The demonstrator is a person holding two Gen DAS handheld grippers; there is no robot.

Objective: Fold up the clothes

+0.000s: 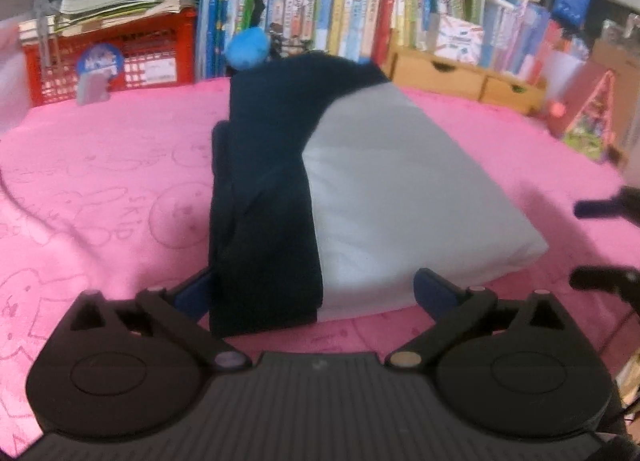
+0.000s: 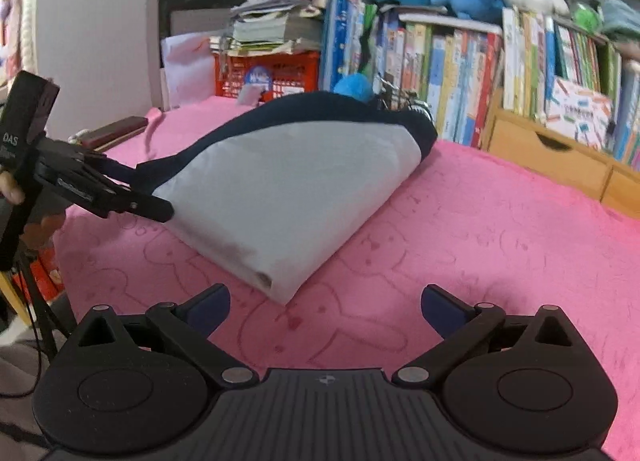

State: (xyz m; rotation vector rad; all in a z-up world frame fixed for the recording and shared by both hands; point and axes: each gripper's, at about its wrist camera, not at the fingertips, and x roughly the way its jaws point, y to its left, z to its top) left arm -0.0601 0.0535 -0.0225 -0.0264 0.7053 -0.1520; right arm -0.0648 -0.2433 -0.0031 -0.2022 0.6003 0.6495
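The left tool (image 1: 316,293), spread wide, straddles the near edge of the folded grey-and-navy garment (image 1: 360,189) on the pink counter (image 1: 100,181). The right tool (image 2: 326,301) gapes empty just beside it. A careless nudge could spring the navy sleeve (image 1: 260,221) loose.

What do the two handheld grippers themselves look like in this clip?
Both are matte black plastic. The left gripper and right gripper each have a ribbed central body, two round discs, angled linkage arms with silvery pivot pins, and dark blue finger pads. Thin black cables hang beside the left unit.
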